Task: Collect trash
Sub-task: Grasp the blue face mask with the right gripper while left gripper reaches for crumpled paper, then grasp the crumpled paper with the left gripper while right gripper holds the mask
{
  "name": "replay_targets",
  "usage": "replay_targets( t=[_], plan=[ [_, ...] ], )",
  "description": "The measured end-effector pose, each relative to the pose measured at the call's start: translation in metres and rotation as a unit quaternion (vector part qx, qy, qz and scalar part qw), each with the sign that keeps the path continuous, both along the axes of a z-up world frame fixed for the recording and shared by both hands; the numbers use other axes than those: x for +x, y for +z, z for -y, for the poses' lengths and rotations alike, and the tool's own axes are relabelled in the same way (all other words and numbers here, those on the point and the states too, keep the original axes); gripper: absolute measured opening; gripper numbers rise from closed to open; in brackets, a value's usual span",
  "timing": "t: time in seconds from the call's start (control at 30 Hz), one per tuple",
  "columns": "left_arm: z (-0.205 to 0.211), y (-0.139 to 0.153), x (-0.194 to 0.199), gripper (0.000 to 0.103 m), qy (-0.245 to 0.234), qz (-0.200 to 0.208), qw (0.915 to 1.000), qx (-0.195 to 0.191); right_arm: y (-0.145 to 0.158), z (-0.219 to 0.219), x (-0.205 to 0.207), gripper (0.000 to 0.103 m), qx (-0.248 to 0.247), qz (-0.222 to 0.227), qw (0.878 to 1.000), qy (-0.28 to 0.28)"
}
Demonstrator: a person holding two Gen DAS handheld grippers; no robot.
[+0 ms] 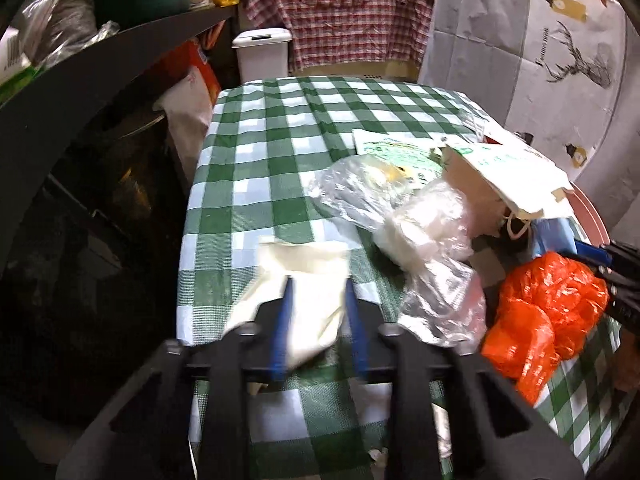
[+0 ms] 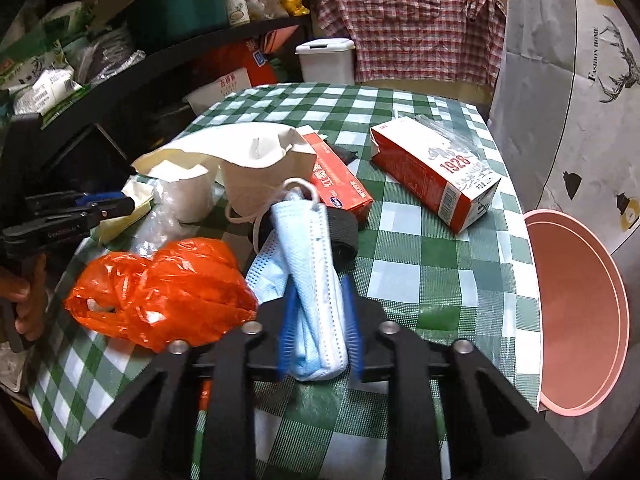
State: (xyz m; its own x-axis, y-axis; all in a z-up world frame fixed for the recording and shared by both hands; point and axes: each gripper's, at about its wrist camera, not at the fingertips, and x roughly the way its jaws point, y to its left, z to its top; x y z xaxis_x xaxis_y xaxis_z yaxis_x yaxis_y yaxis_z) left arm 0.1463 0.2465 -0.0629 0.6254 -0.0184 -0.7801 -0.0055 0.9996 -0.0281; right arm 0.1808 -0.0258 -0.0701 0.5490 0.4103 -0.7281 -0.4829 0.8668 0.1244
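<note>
On the green checked table [image 1: 280,140] lies a heap of trash. My left gripper [image 1: 318,282] is shut on a crumpled white paper wrapper [image 1: 304,280] near the table's left front. My right gripper [image 2: 320,284] is shut on a light blue face mask [image 2: 316,264], which stands up between the blue fingers. An orange plastic bag [image 2: 168,292] lies just left of the mask and also shows in the left wrist view [image 1: 548,304]. Clear plastic bags [image 1: 436,280] and a white paper bag [image 2: 248,156] lie between the two grippers. The left gripper [image 2: 120,204] shows at the left edge of the right wrist view.
A red-and-white carton [image 2: 436,168] and a slim red box [image 2: 340,176] lie further back on the table [image 2: 440,272]. A pink bin [image 2: 580,312] stands off the right edge. A white lidded bin [image 2: 326,60] stands behind the table, and cluttered dark shelves [image 2: 120,76] line the left.
</note>
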Motion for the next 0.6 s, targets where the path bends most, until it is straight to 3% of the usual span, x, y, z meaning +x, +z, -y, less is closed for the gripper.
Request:
replay_targets(
  t=[0.13, 0.6],
  plan=[
    [0.006, 0.009, -0.004, 0.000, -0.006, 0.008, 1.0000, -0.001, 0.009, 0.007, -0.006, 0.013, 0.008, 0.005, 1.000, 0.000],
    [0.019, 0.059, -0.031, 0.000, -0.013, 0.062, 0.9977, -0.025, 0.057, 0.039, -0.041, 0.012, 0.027, 0.049, 0.998, -0.018]
  ],
)
